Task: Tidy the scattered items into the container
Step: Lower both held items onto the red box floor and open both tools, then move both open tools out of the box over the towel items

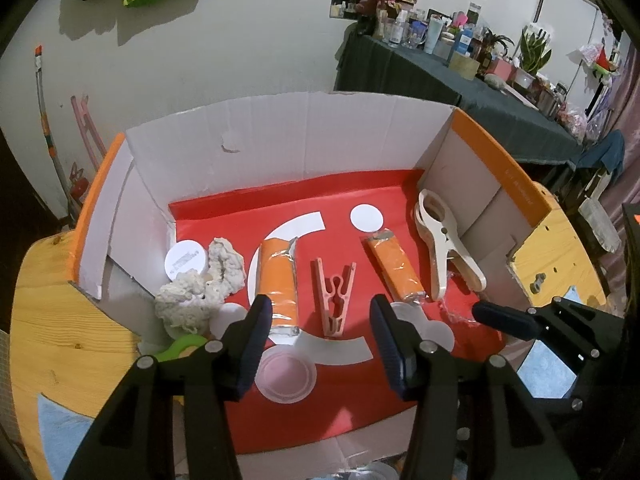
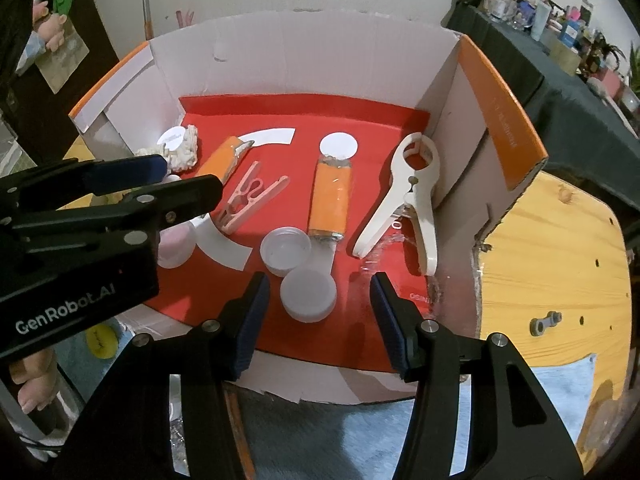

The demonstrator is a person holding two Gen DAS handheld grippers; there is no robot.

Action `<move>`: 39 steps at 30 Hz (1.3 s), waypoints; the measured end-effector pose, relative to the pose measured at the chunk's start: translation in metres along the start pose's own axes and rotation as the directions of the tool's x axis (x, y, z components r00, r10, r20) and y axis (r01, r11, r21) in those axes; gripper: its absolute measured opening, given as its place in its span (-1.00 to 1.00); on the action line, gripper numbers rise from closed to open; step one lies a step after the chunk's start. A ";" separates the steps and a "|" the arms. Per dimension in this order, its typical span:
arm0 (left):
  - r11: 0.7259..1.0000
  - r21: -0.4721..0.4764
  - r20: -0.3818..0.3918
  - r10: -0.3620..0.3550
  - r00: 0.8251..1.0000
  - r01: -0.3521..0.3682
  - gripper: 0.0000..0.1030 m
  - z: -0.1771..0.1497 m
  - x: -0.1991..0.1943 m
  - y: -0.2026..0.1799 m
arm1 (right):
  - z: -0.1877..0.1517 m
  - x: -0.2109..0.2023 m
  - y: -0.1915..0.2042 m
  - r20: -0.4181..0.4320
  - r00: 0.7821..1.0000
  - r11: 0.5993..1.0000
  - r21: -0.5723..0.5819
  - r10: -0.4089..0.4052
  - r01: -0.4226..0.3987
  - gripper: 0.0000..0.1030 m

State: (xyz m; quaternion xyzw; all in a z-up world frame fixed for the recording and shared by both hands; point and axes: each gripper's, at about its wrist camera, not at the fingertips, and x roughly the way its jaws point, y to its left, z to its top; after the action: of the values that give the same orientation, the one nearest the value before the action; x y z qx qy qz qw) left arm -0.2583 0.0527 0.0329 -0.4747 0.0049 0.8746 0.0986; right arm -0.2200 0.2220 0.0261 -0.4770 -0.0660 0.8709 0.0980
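An open cardboard box [image 1: 280, 140] with a red floor holds two orange packets [image 1: 278, 276] [image 1: 394, 270], a pink clothes peg [image 1: 334, 300], a big white clamp [image 1: 440, 248], a wad of white cloth [image 1: 208, 284], a white jar [image 1: 186, 260] and a clear cup [image 1: 286, 376]. My left gripper [image 1: 320, 312] hovers open above the peg, nothing between its pads. My right gripper [image 2: 319, 286] hangs open over a white cap [image 2: 308, 296] near the box's front edge, beside an upturned lid [image 2: 286, 250]. The left gripper [image 2: 188, 178] reaches in from the left there.
The box stands on a round wooden table [image 2: 552, 260] with a small metal fitting [image 2: 544, 322] on it. Blue cloth [image 1: 60, 432] lies at the table's near edge. A dark-covered side table [image 1: 440, 68] crowded with bottles stands behind on the right.
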 end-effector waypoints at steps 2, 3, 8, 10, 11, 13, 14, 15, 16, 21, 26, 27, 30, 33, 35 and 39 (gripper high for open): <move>1.000 0.001 0.005 0.000 1.000 0.000 0.05 -0.001 -0.004 0.000 | 0.000 -0.003 0.000 0.007 1.000 1.000 0.002 -0.002 0.002 -0.02; 1.000 0.000 0.008 0.000 1.000 0.000 0.05 -0.001 -0.006 0.000 | 0.000 -0.006 0.000 0.011 1.000 1.000 0.003 0.000 0.000 -0.02; 1.000 0.000 0.024 0.008 1.000 -0.008 0.08 -0.006 -0.021 -0.001 | -0.001 -0.017 0.005 0.034 0.999 1.000 -0.006 -0.004 0.004 -0.01; 1.000 0.002 0.035 0.015 0.999 -0.015 0.13 -0.011 -0.030 -0.001 | -0.004 -0.025 0.007 0.048 0.999 1.000 -0.007 -0.007 0.007 0.03; 1.000 0.002 0.041 0.017 0.999 -0.017 0.13 -0.013 -0.034 -0.002 | -0.005 -0.028 0.008 0.053 0.999 1.000 -0.008 -0.008 0.008 0.09; 1.000 0.006 0.051 0.020 0.998 -0.020 0.14 -0.018 -0.043 -0.003 | -0.008 -0.035 0.010 0.071 0.997 1.000 -0.010 -0.013 0.014 0.16; 1.000 0.007 0.055 0.022 0.998 -0.022 0.15 -0.020 -0.047 -0.003 | -0.010 -0.039 0.011 0.077 0.997 1.000 -0.014 -0.013 0.014 0.16; 1.000 0.007 0.060 0.026 0.998 -0.026 0.18 -0.023 -0.052 -0.004 | -0.012 -0.043 0.013 0.082 0.997 1.000 -0.018 -0.012 0.014 0.16; 1.000 0.008 0.065 0.027 0.998 -0.028 0.21 -0.025 -0.055 -0.004 | -0.014 -0.047 0.015 0.086 0.996 1.000 -0.020 -0.013 0.014 0.16; 0.999 0.008 0.093 0.031 0.995 -0.032 0.31 -0.040 -0.076 -0.004 | -0.026 -0.058 0.021 0.102 0.995 0.999 -0.036 -0.012 0.016 0.16; 0.999 0.005 0.095 0.032 0.995 -0.033 0.35 -0.059 -0.084 -0.002 | -0.039 -0.064 0.027 0.105 0.994 0.999 -0.048 -0.012 0.017 0.17; 0.999 0.002 0.092 0.035 0.995 -0.035 0.35 -0.063 -0.084 0.000 | -0.042 -0.064 0.028 0.103 0.995 0.999 -0.050 -0.012 0.018 0.17; 0.999 -0.013 0.081 0.043 0.996 -0.042 0.35 -0.078 -0.083 0.005 | -0.050 -0.062 0.031 0.096 0.995 0.998 -0.056 -0.012 0.018 0.17; 0.999 -0.025 0.064 0.044 0.997 -0.042 0.35 -0.091 -0.079 0.009 | -0.060 -0.057 0.035 0.087 0.996 0.998 -0.059 -0.006 0.011 0.17; 0.999 -0.032 0.053 0.045 0.998 -0.043 0.35 -0.099 -0.077 0.011 | -0.066 -0.053 0.038 0.077 0.997 0.998 -0.062 -0.002 0.007 0.18; 0.999 -0.037 0.033 0.039 0.999 -0.038 0.35 -0.117 -0.075 0.013 | -0.080 -0.046 0.042 0.059 0.998 0.997 -0.072 0.002 0.003 0.18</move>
State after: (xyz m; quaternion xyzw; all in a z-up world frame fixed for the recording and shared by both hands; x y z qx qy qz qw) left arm -0.1238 0.0152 0.0294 -0.4616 -0.0035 0.8841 0.0730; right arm -0.1328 0.1716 0.0125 -0.4543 -0.1005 0.8817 0.0788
